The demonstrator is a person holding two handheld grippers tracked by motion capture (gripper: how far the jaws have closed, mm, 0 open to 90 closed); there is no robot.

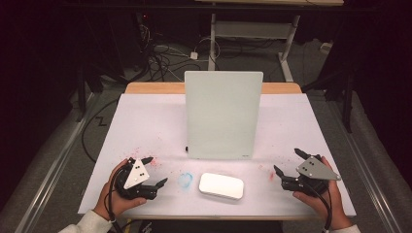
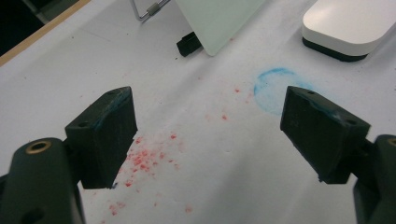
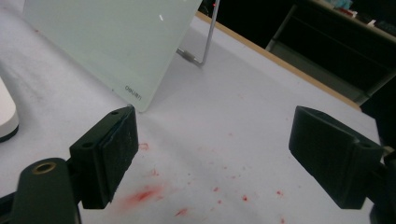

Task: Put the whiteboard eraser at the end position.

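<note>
Both grippers sit spread and empty: left gripper at lower left of the high view, right gripper at lower right, nothing between either pair of jaws.

Risks from here, as I judge them:
- Eraser is wide and smooth-topped. Your jaws may not span it the long way; go across the short side or the pads will skid off the rounded edge.
- Board stands tilted on a thin wire stand. Push on its face with the eraser and it can slide back or tip. Brace it with the other gripper first.
- Red smears and the blue ring on the table mean marker dust on the pads; grip may be slick.

Where things lie: eraser is lower centre of the high view, flat on the table, between the two grippers, a bit nearer the left one and apart from both. In the left gripper view it's in the upper right corner, beyond the right-hand jaw. In the right gripper view its edge shows at the far left. Board stands just behind it, centre frame.
</note>
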